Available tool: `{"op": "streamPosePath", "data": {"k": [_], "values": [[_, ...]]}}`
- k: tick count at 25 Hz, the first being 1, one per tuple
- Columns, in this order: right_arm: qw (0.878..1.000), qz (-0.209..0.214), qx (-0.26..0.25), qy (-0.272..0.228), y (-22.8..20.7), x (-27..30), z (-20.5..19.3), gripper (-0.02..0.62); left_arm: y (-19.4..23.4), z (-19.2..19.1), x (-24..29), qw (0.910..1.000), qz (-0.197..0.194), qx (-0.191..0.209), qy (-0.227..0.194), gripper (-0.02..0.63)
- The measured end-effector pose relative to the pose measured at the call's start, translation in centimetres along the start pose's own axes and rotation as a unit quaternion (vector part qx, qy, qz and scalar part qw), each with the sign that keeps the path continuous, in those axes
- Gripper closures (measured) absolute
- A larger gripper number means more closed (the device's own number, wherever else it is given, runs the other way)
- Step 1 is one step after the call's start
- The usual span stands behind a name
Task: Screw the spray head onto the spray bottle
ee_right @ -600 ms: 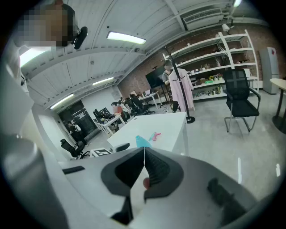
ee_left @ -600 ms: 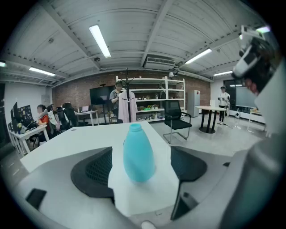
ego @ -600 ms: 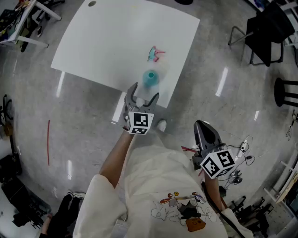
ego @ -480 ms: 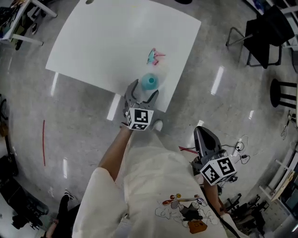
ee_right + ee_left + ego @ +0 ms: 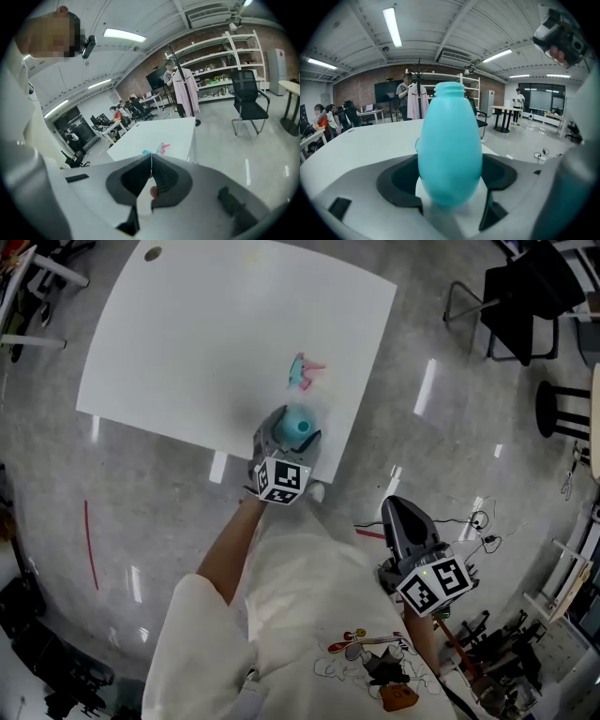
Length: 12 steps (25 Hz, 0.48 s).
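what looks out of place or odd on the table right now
Nothing looks spilled or damaged. The pink-and-teal spray head lies loose on the table, apart from the spray bottle, whose neck is bare. The bottle stands upright near the table's edge, between the open jaws of the left claw.

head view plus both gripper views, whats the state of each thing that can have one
spray bottle: upright on the table, neck bare, no head screwed on
spray head: lying loose on the table, apart from the bottle
left claw: open wide, jaws either side of the bottle, seemingly not clamped on it
right claw: shut, nothing between the jaws, held off the table over the floor
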State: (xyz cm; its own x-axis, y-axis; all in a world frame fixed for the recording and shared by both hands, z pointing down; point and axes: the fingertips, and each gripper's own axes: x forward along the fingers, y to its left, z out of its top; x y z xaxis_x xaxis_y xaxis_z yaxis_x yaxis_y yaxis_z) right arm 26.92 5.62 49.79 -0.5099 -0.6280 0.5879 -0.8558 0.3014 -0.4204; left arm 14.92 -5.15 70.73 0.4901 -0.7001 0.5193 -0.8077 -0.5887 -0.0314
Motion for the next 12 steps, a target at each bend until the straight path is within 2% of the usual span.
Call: {"op": "streamPosePath", "data": {"k": [4, 8, 10, 12], "values": [[1.000, 0.007, -0.027, 0.010, -0.4, 2.0, 0.1, 0.588, 0.1, 0.1, 0.3, 0.9999, -0.013, 0.001, 0.009, 0.218], [0.993, 0.034, -0.104, 0.045, -1.3, 7.6, 1.3, 0.588, 0.6, 0.5, -0.7, 0.9998, -0.016, 0.001, 0.014, 0.218], [0.987, 0.063, -0.125, 0.075, -1.6, 11.4, 1.6, 0.584, 0.6, 0.6, -1.5, 0.9997, -0.019, 0.005, 0.015, 0.218], [0.978, 0.080, -0.146, 0.126, -2.1, 15.4, 1.2, 0.562, 0.5, 0.6, -2.2, 0.9996, -0.019, 0.009, 0.017, 0.218]]}}
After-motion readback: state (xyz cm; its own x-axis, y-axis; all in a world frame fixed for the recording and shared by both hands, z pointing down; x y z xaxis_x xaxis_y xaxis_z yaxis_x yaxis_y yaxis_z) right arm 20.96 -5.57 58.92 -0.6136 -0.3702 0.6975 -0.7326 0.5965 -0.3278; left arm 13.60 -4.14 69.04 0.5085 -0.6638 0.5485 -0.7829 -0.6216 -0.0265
